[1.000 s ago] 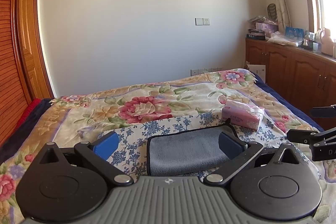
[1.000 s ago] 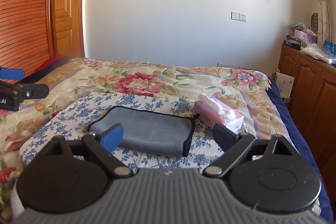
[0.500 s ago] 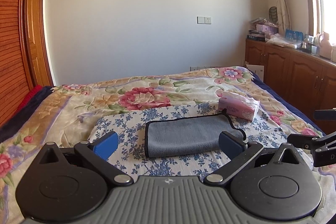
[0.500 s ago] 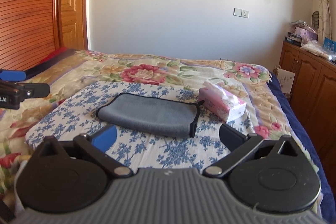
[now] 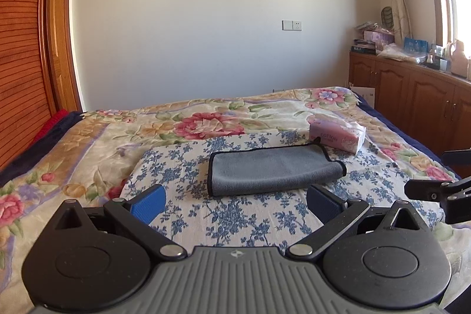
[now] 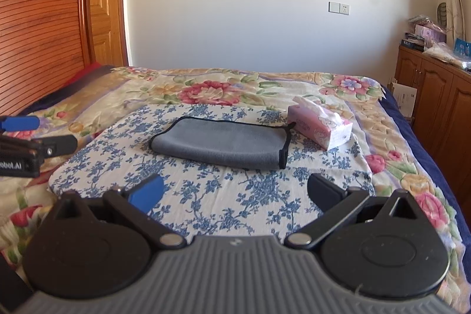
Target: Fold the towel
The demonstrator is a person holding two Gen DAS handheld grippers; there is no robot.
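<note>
both tools, left tool (image 5: 235, 200) and right tool (image 6: 235, 190), are hovering spread and empty short of the towel (image 5: 273, 167), which is lying folded on the bed (image 5: 88, 155) beside the tissues (image 5: 338, 134); any careless nudge risks unfolding it.

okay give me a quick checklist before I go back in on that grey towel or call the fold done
1. Left gripper open and holding nothing: ok.
2. Right gripper open and holding nothing: ok.
3. Grey towel lies folded on the blue floral cloth, touching neither gripper: ok.
4. Edges line up at its right end: cannot tell.
5. Pink tissue pack sits close by the towel's far right corner, a snag risk there: not ok.
</note>
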